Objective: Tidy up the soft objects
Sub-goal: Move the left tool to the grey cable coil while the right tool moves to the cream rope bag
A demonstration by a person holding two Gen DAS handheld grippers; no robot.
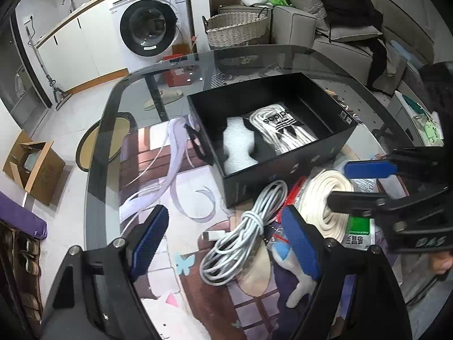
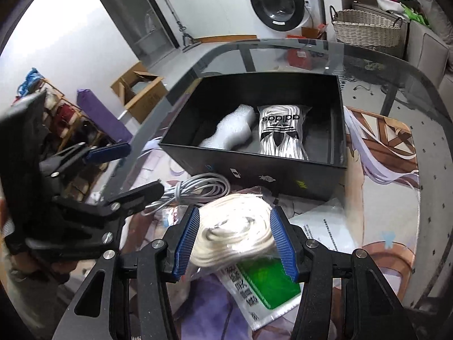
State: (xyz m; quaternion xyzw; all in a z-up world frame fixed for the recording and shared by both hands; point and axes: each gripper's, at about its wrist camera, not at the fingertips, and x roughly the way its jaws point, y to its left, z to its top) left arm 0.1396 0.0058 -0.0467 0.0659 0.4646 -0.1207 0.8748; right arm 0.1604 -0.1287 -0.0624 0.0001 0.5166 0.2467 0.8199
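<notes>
A black box [image 1: 283, 170] [image 2: 254, 167] stands on the glass table. It holds a white foam piece [image 1: 237, 147] [image 2: 229, 131] and an adidas bag of white laces [image 1: 283, 127] [image 2: 280, 130]. In front of it lie a coiled cream rope [image 1: 322, 201] [image 2: 235, 232] in clear wrap, a bundled white cable [image 1: 243, 235] [image 2: 195, 191] and a green-labelled packet [image 1: 358, 231] [image 2: 266, 280]. My right gripper [image 2: 235, 243] [image 1: 354, 181] has its jaws around the rope coil, pads touching its sides. My left gripper [image 1: 223, 240] [image 2: 133, 167] is open above the cable.
A small plush toy [image 1: 297, 277] lies by the cable on a printed mat [image 1: 170, 175]. The curved table edge [image 1: 102, 141] runs at the left. Beyond are a washing machine [image 1: 150, 25], a wicker basket [image 1: 237, 28], a cardboard box [image 1: 34, 164] and a sofa [image 1: 354, 36].
</notes>
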